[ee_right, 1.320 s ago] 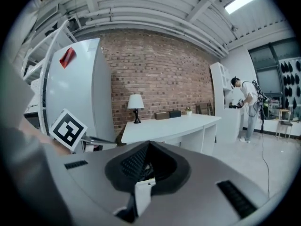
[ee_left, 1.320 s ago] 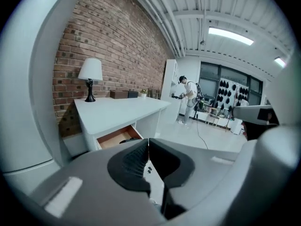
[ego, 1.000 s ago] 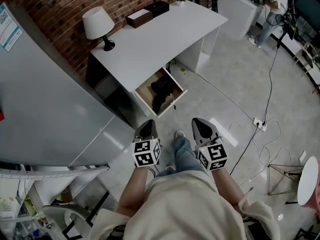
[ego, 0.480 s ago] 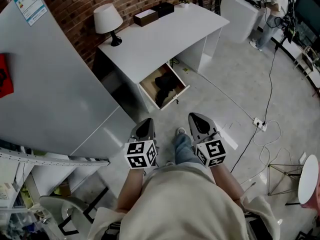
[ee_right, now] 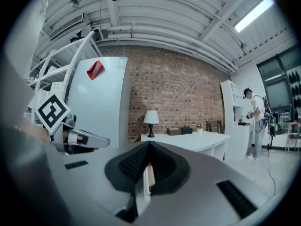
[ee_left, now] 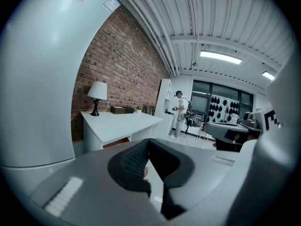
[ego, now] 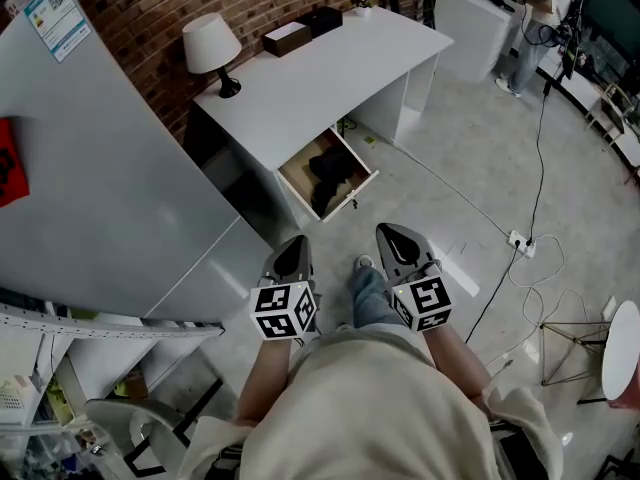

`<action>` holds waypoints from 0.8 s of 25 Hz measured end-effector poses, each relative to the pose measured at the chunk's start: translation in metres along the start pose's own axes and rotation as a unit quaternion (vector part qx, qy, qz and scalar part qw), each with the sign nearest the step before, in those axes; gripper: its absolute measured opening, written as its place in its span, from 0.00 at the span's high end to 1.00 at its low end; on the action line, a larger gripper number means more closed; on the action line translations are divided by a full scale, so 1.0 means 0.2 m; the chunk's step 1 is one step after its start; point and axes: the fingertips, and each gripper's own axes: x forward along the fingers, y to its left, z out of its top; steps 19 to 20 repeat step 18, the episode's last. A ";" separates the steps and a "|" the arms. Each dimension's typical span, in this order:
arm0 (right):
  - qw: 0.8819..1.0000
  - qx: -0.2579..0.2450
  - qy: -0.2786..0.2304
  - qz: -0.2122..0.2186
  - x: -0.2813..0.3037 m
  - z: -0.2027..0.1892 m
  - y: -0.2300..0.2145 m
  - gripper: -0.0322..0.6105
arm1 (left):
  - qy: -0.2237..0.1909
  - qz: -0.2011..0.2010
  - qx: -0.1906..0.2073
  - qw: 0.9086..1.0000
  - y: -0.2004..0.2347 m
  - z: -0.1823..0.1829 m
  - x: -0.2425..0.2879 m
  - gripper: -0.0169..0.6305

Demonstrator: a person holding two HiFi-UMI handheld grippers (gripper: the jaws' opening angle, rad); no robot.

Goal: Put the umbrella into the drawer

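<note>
A dark folded umbrella (ego: 330, 173) lies inside the open drawer (ego: 352, 193) that is pulled out from under the white desk (ego: 320, 73). Both grippers hang in front of my body, well back from the drawer and apart from it. My left gripper (ego: 292, 252) is shut with nothing between its jaws. My right gripper (ego: 396, 238) is shut and empty too. In the left gripper view the left gripper (ee_left: 148, 142) points toward the desk (ee_left: 120, 124). In the right gripper view the right gripper (ee_right: 148, 146) faces the desk (ee_right: 190, 138).
A white lamp (ego: 212, 48) and two small boxes (ego: 300, 28) stand on the desk by the brick wall. A tall grey cabinet (ego: 90, 198) is at my left. Cables and a power strip (ego: 520, 243) lie on the floor at right. A person (ego: 530, 18) stands far back.
Both grippers rose a little and drew back toward my body early in the second, then held still. The view swung left, showing more of the grey cabinet. The drawer stays open.
</note>
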 end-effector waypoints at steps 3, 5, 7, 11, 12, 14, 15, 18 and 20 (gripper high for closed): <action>1.000 0.000 -0.002 0.002 0.00 0.01 0.00 0.95 | -0.002 -0.001 -0.007 1.000 0.01 0.01 0.01 0.95; 1.000 0.000 -0.003 0.002 0.01 0.01 0.00 0.95 | -0.003 -0.002 -0.011 1.000 0.01 0.02 0.01 0.95; 1.000 0.002 -0.002 0.001 0.01 0.01 0.00 0.95 | -0.003 -0.002 -0.016 1.000 0.02 0.02 0.01 0.95; 1.000 0.007 -0.001 0.002 0.01 0.01 -0.01 0.95 | 0.002 0.001 -0.022 1.000 0.03 0.01 0.01 0.95; 1.000 0.007 -0.001 0.001 0.01 0.01 -0.01 0.95 | 0.003 0.001 -0.022 1.000 0.03 0.01 0.01 0.95; 1.000 0.007 0.000 0.001 0.02 0.00 -0.02 0.95 | 0.005 0.002 -0.024 1.000 0.04 0.01 0.02 0.95; 1.000 0.007 0.001 0.001 0.02 0.00 -0.02 0.95 | 0.006 0.001 -0.025 1.000 0.04 0.00 0.02 0.95; 1.000 0.006 0.003 0.001 0.04 -0.01 -0.03 0.95 | 0.007 -0.002 -0.031 1.000 0.05 0.00 0.04 0.95; 1.000 0.006 0.003 0.001 0.04 -0.01 -0.03 0.95 | 0.007 -0.002 -0.031 1.000 0.05 0.00 0.04 0.95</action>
